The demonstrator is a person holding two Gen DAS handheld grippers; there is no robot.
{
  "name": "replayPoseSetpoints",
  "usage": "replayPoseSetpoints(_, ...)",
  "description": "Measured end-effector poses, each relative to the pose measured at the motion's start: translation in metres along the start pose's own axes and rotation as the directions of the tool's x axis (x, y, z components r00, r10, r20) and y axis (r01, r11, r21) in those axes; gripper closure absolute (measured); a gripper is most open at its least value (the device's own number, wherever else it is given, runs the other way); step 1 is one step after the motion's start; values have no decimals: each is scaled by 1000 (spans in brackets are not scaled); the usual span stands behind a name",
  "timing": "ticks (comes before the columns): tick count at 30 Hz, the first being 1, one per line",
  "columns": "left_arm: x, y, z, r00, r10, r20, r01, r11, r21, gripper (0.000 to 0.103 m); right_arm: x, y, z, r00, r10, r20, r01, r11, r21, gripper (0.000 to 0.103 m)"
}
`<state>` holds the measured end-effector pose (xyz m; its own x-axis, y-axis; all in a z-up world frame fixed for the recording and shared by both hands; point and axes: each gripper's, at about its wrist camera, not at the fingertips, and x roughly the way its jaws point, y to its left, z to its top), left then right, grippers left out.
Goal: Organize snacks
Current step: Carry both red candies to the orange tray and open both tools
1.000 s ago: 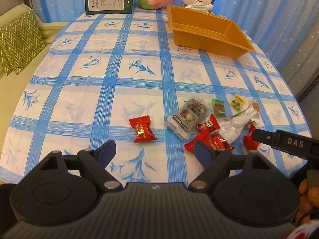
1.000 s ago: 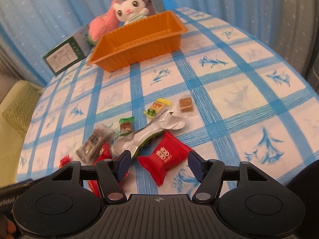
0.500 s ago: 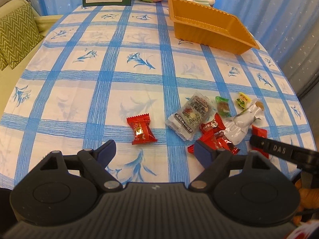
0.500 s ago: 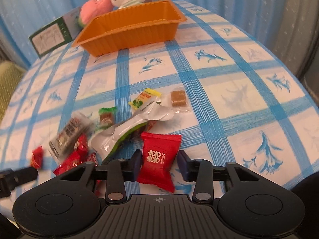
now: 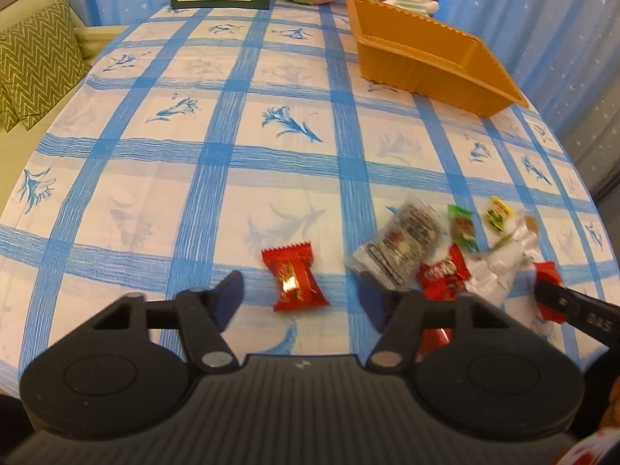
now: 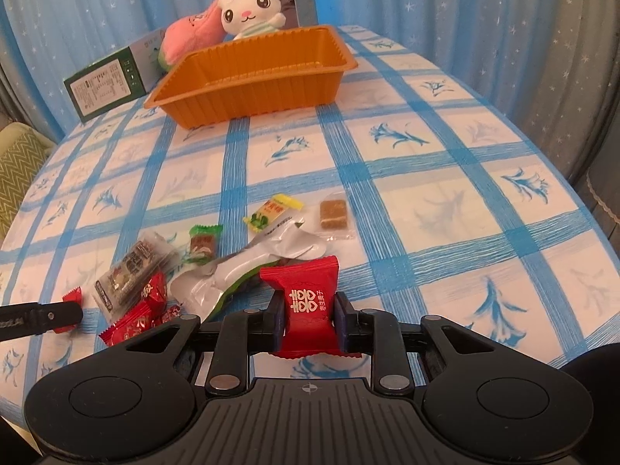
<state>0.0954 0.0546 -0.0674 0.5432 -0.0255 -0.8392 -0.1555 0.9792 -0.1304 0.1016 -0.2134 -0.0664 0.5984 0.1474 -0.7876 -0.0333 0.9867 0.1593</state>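
Closing since before — right claw [image 6: 306, 319] pinches red candy [image 6: 306, 310].

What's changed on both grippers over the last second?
The right gripper has closed its jaws onto the red snack packet, which lay loose between them a second ago. The left gripper has come in around the small red candy, its jaws closing, pads not yet touching. The orange tray stays empty.
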Motion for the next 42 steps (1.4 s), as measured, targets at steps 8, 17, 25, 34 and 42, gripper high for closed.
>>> replayPoseSetpoints(8,12,3,0,1000,16,-16,-16,1000,14,79,1,-4,1,1000,7,0,-7,1000,15,77)
replayPoseSetpoints(17,6,0,1,1000,18,-5,-17,999,34,85,-2,-7,4,1000,19,18,-20,999,28,77)
replayPoseSetpoints(25,-2,-26,32,999,-27,46,23,996,90,85,-7,-8,27,997,53,60,-54,998,13,77)
replayPoseSetpoints(34,9,-83,111,983,-127,134,102,978,179,85,7,-10,107,985,111,135,-105,993,-49,77)
replayPoseSetpoints(42,47,-113,189,970,-169,175,131,970,206,85,56,-16,195,972,162,170,-152,986,-72,77)
